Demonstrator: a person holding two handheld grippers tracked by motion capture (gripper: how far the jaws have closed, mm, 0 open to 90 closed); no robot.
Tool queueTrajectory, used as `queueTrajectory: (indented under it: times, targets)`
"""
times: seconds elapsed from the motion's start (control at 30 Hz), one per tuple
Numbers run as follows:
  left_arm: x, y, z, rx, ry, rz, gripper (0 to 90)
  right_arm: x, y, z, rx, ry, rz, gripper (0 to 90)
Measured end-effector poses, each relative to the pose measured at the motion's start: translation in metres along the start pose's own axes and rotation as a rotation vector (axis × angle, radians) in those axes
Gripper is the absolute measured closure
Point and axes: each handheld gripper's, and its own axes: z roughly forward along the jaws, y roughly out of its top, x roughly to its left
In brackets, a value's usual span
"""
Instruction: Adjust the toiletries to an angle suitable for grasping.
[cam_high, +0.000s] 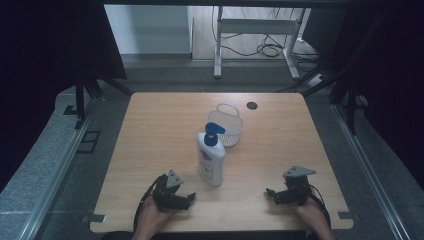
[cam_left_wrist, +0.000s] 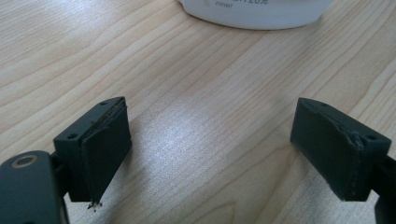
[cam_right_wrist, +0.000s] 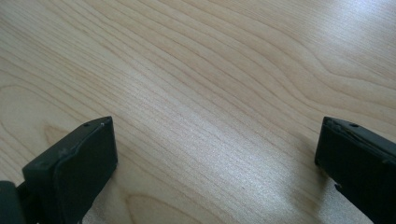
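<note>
Both our left tool (cam_high: 186, 197) and right tool (cam_high: 271, 194) rest spread wide, empty, on the counter (cam_high: 150, 150); the tall pump bottle (cam_high: 210, 159) could topple if we nudge it off-centre.

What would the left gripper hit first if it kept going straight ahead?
Probably the white pump bottle: its base sits just ahead of the open left gripper, slightly right of centre, with bare table between.

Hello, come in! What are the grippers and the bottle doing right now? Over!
Left gripper open, low over the table, near the pump bottle. Right gripper open, holding nothing. Bottle upright, untouched, white basket just behind it. Path clear.
</note>
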Motion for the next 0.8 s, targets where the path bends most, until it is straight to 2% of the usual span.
queueTrajectory:
  times: [0.53, 0.7, 0.8]
  targets:
    - [0.0010, 0.0011, 0.0001, 0.004, -0.003, 0.005, 12.4, 0.0000, 0.0000, 0.0000, 0.000, 0.000, 0.000, 0.0]
    - [0.0015, 0.0032, -0.0009, 0.017, -0.003, 0.007, 14.9, 0.0000, 0.0000, 0.0000, 0.000, 0.000, 0.000, 0.0]
    - [0.0017, 0.0042, -0.0024, 0.023, -0.007, 0.013, 22.3, 0.0000, 0.0000, 0.0000, 0.000, 0.000, 0.000, 0.0]
